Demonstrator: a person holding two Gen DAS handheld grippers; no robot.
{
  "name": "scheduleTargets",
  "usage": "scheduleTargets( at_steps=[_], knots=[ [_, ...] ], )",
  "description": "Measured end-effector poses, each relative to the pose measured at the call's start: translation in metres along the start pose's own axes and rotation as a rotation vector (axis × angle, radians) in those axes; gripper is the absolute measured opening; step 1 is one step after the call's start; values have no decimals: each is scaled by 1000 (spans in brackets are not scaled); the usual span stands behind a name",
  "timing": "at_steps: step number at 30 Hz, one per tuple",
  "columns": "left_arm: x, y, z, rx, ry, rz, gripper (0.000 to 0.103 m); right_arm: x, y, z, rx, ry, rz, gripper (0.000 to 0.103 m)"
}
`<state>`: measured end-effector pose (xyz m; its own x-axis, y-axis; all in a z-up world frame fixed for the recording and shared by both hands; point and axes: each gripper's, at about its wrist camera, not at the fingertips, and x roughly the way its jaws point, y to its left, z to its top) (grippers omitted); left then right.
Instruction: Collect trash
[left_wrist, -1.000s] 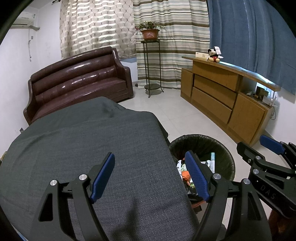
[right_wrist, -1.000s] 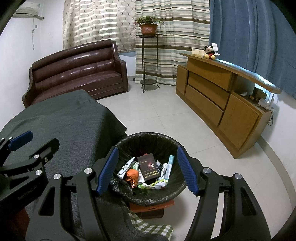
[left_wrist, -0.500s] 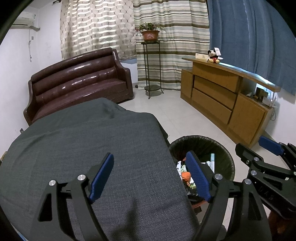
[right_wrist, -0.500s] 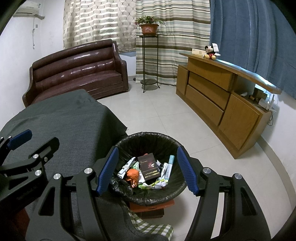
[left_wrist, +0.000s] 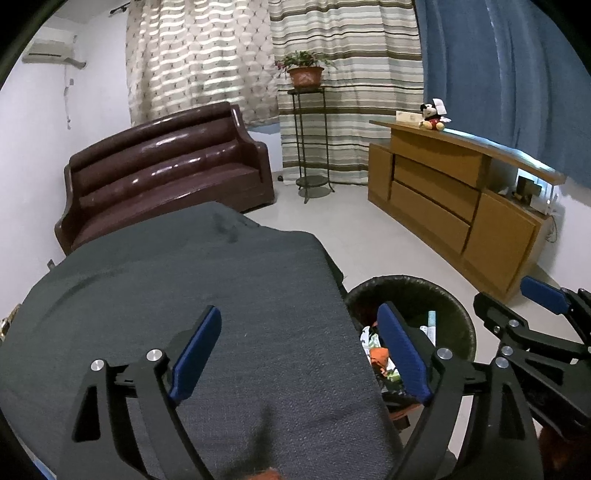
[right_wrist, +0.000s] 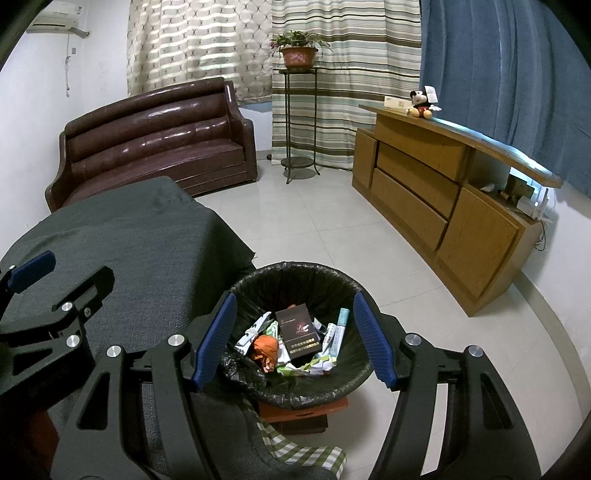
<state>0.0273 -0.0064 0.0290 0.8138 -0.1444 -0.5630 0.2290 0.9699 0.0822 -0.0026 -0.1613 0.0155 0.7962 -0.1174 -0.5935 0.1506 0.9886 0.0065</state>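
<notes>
Almost nothing has shifted since a second ago: both the left tool (left_wrist: 299, 354) and the right tool (right_wrist: 293, 338) hang wide and empty, trash (right_wrist: 295, 338) piled in the lined bin (right_wrist: 295, 391) beside the table (left_wrist: 166, 295), where a careless knock could tip it.

bin (right_wrist: 258, 291) mouth open above | table (left_wrist: 184, 288) edge flanks left | floor (right_wrist: 332, 229) beyond clear
</notes>
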Motion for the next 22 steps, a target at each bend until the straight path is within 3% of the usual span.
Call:
scheduleTargets(
  at_steps=[6,22],
  knots=[
    [0,-8,-1,34,2,-7,84,0,0,0,0,0,-1,64],
    [8,6,-1,-32,55,-24,85,0,1,0,0,1,0,64]
  ],
)
